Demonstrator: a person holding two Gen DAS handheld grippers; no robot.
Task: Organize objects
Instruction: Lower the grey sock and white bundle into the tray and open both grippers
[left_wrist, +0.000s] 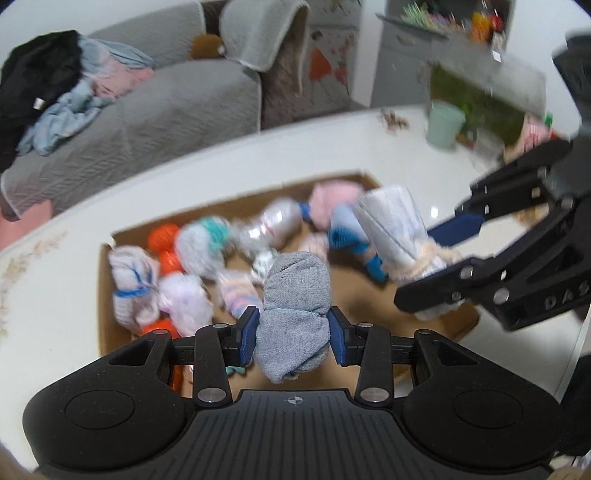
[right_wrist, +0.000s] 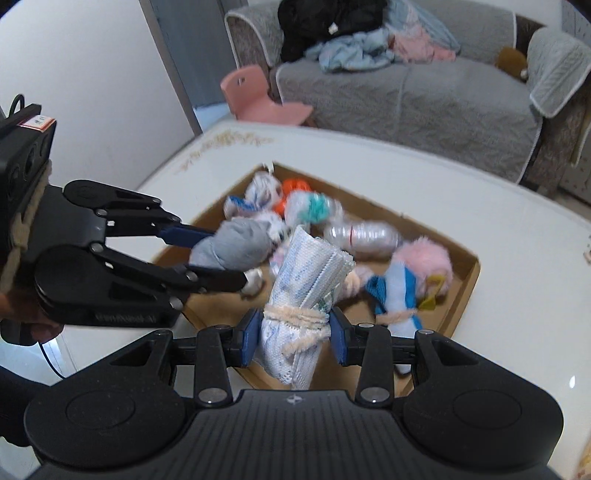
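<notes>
My left gripper (left_wrist: 293, 332) is shut on a grey rolled sock bundle (left_wrist: 295, 295) and holds it above a shallow cardboard tray (left_wrist: 107, 332). My right gripper (right_wrist: 297, 336) is shut on a white and light-blue rolled cloth tied with cream yarn (right_wrist: 306, 280), also above the tray (right_wrist: 469, 284). The right gripper shows in the left wrist view (left_wrist: 439, 258) with its cloth roll (left_wrist: 391, 229). The left gripper shows in the right wrist view (right_wrist: 221, 254) with the grey bundle (right_wrist: 236, 243). The tray holds several rolled sock bundles, orange, pink, white and blue.
The tray sits on a white table (left_wrist: 55, 280). A mint green cup (left_wrist: 443, 123) and small items stand at the table's far right. A grey sofa (right_wrist: 424, 96) with a heap of clothes (right_wrist: 351, 33) is behind. A pink child's chair (right_wrist: 258, 96) stands by the sofa.
</notes>
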